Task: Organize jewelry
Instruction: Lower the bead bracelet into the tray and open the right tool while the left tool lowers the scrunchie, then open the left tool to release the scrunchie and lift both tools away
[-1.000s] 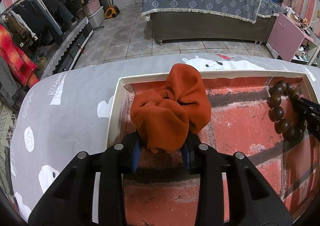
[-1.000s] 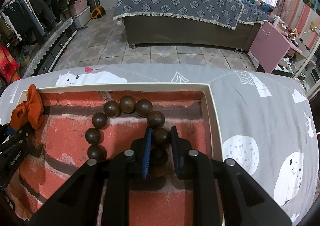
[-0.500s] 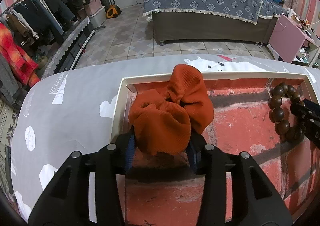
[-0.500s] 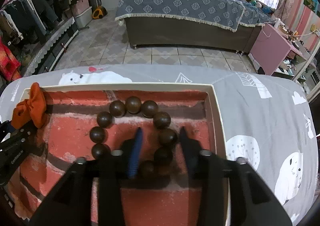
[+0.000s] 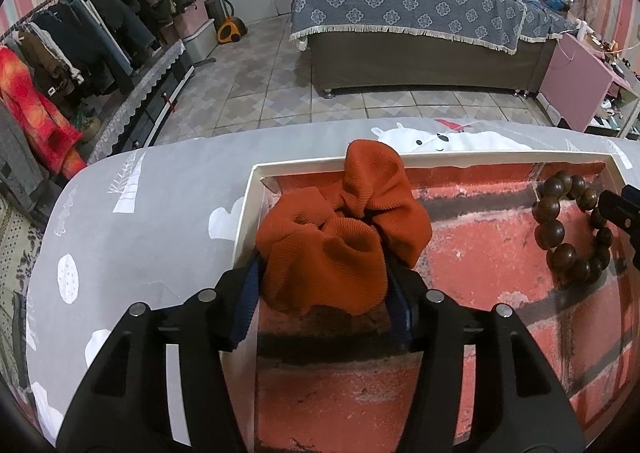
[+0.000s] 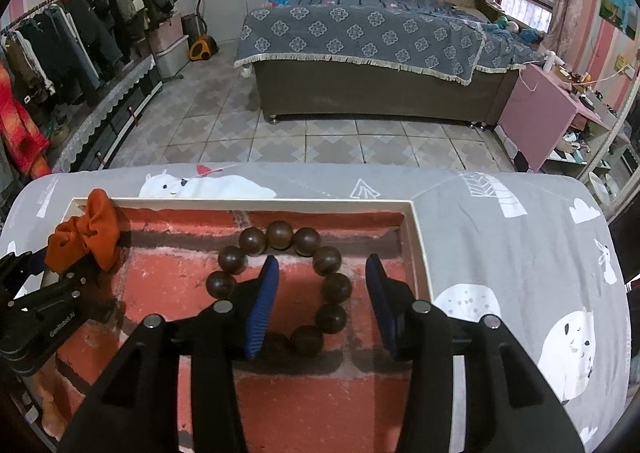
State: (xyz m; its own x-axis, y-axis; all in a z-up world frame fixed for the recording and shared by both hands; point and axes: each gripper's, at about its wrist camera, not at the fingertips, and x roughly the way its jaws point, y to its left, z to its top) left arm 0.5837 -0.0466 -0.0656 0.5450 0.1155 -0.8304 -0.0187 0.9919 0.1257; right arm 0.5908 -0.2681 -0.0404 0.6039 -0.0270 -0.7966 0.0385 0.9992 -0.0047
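Two grippers: both over tray
Left gripper: spread around scrunchie, left corner
Right gripper: wide, straddling bracelet

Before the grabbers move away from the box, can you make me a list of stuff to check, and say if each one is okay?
1. Bead bracelet lying flat on the box floor: ok.
2. Right gripper let go of the beads: ok, its fingers are spread wide, though one side of the loop lies between them.
3. Orange scrunchie inside the white box: ok, in the far left corner, one fold leaning over the rim.
4. Left gripper let go of the scrunchie: cannot tell, cloth fills the gap between its fingers.
5. Scrunchie and bracelet kept apart: ok, at opposite ends.
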